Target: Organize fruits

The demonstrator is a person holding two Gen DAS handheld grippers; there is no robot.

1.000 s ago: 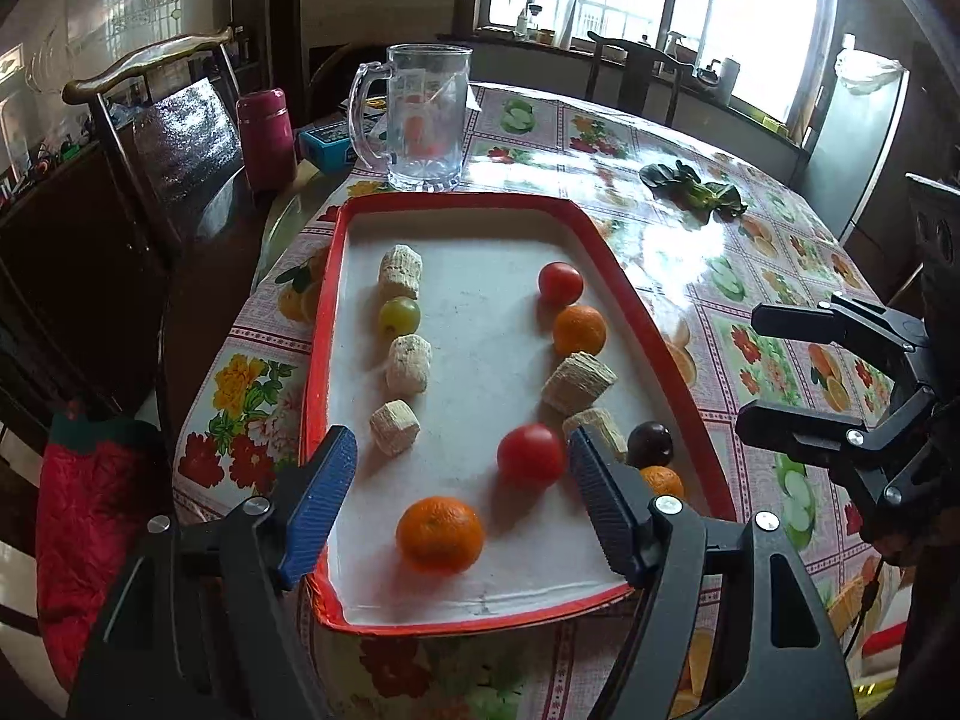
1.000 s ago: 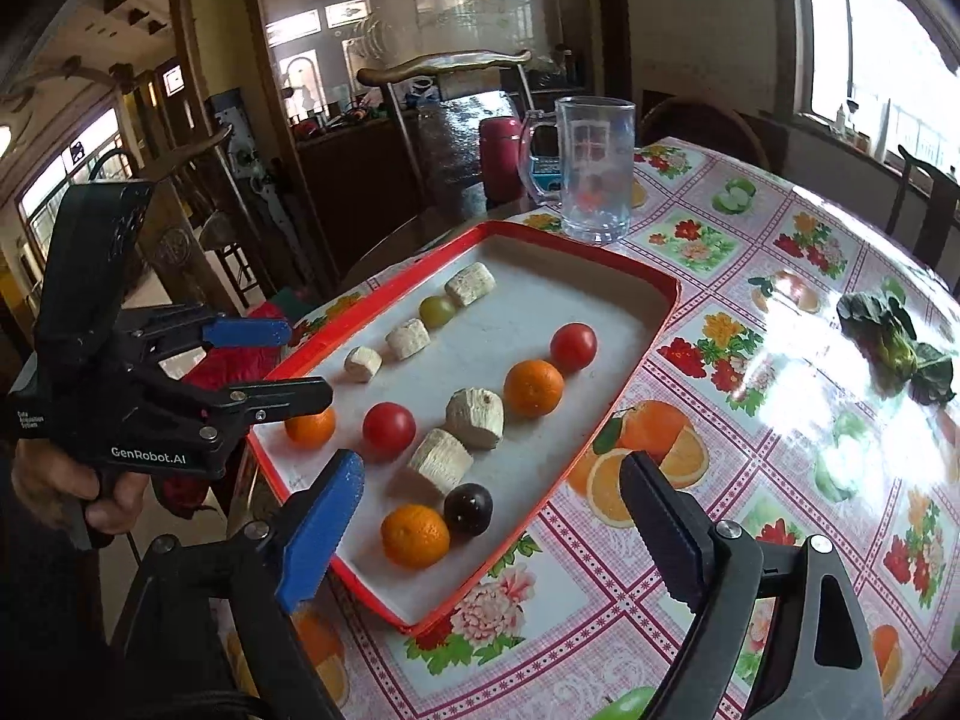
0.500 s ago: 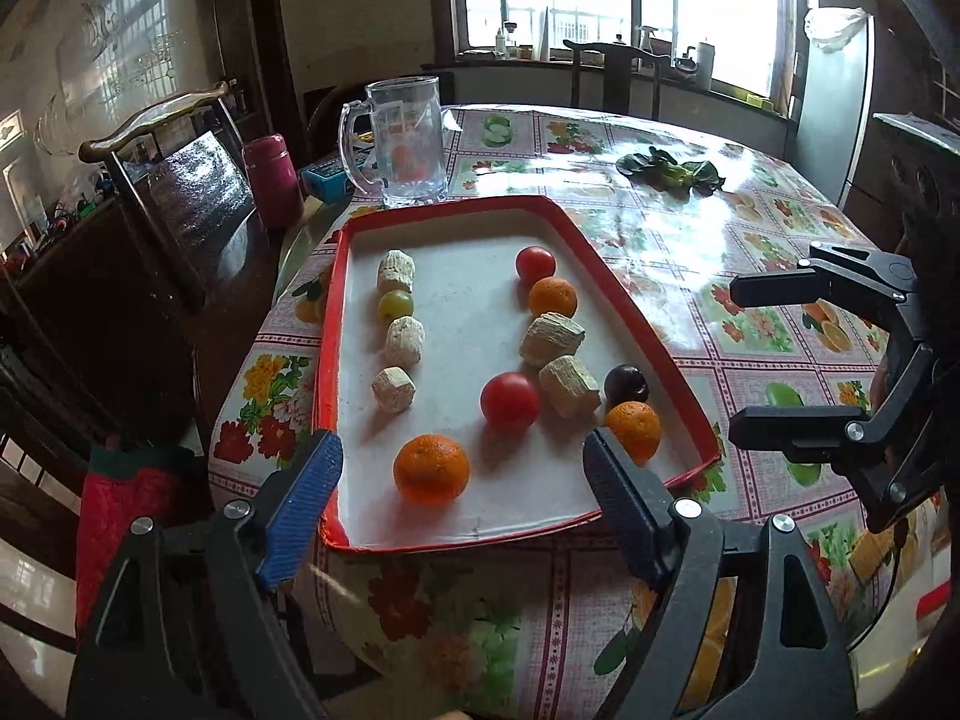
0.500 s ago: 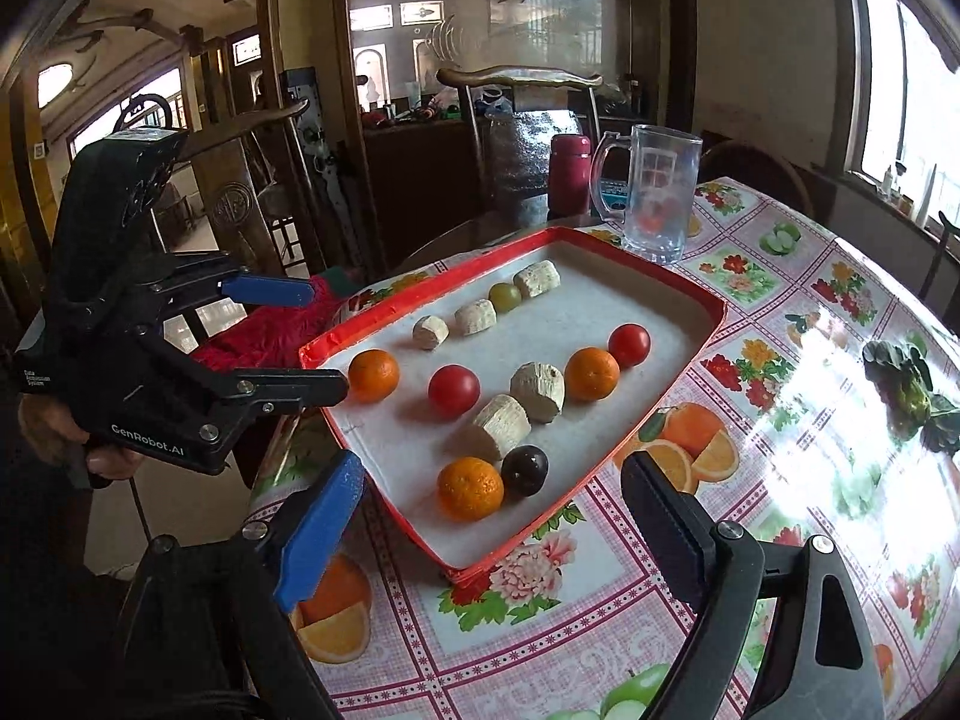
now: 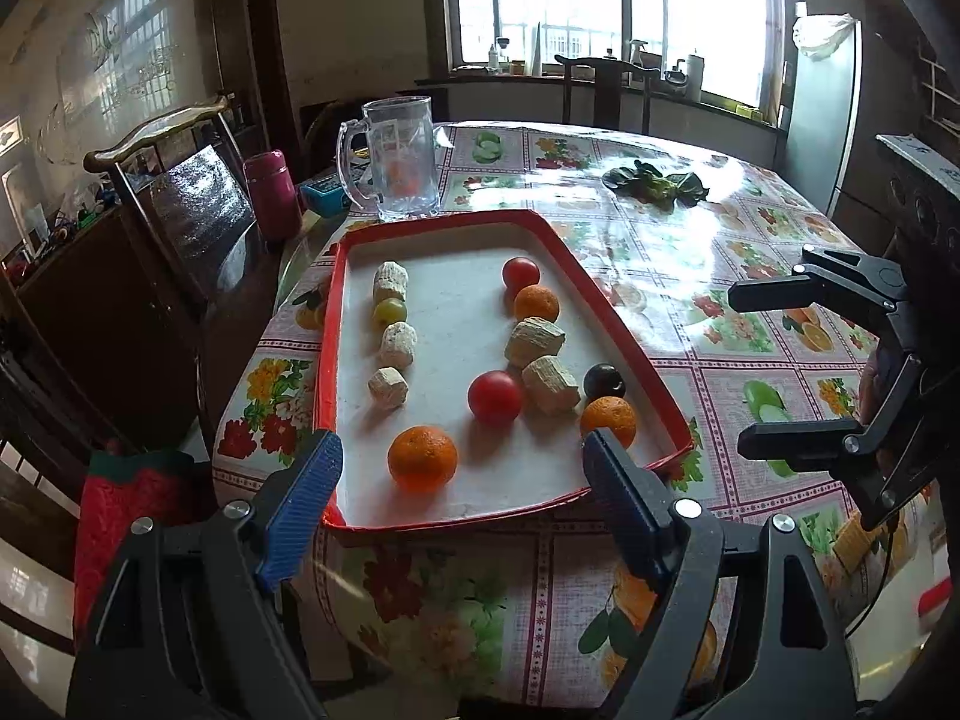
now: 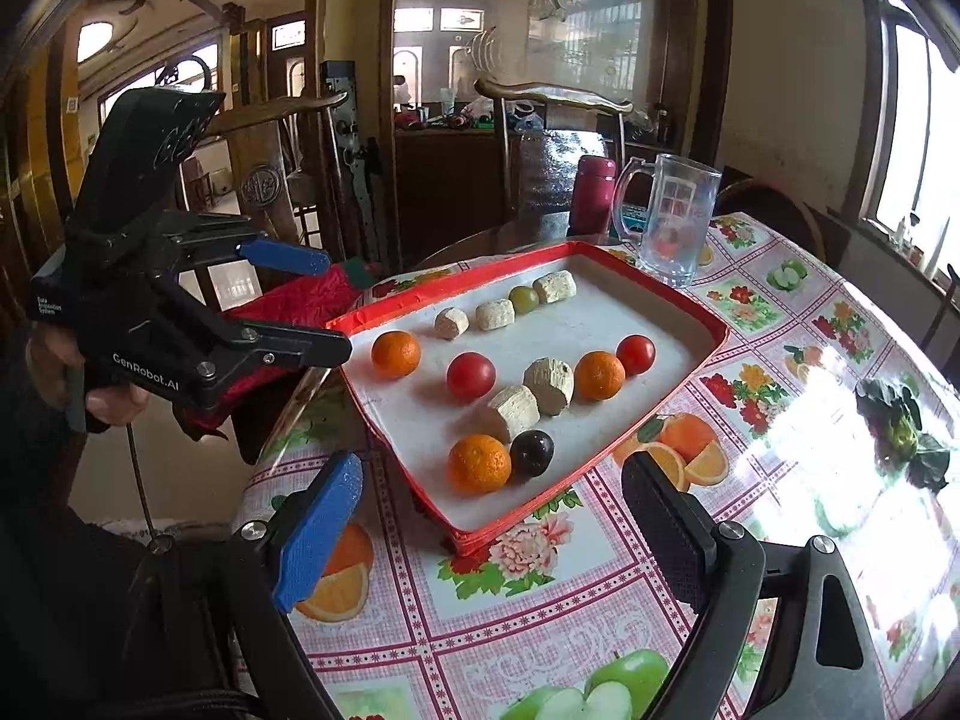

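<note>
A red-rimmed white tray (image 5: pixel 327 330) (image 6: pixel 408 297) lies on the table. It holds three oranges, the nearest (image 5: pixel 422 457) (image 6: pixel 479 462), two red tomatoes (image 5: pixel 495 396) (image 6: pixel 470 375), a dark plum (image 5: pixel 604 381) (image 6: pixel 531 453), a green fruit (image 5: pixel 389 311) (image 6: pixel 523 299) and several beige chunks (image 5: pixel 398 343) (image 6: pixel 549 384). My left gripper (image 5: pixel 462 456) (image 6: pixel 333 306) hangs open off the tray's near short end and grips nothing. Over the tablecloth by the tray's corner, my right gripper (image 6: pixel 495 480) (image 5: pixel 739 375) is open and holds nothing.
A glass mug (image 5: pixel 399 159) (image 6: pixel 675 219) stands beyond the tray's far end, with a pink flask (image 5: pixel 272 195) to its left. Green leaves (image 5: pixel 657 183) (image 6: pixel 900 426) lie on the fruit-print cloth. A wooden chair (image 5: pixel 180 192) and a red cushion (image 5: pixel 126 498) flank the table.
Both grippers have drawn back from the tray, so it looks farther off. The left jaws have spread a little wider, and both views have rolled.
</note>
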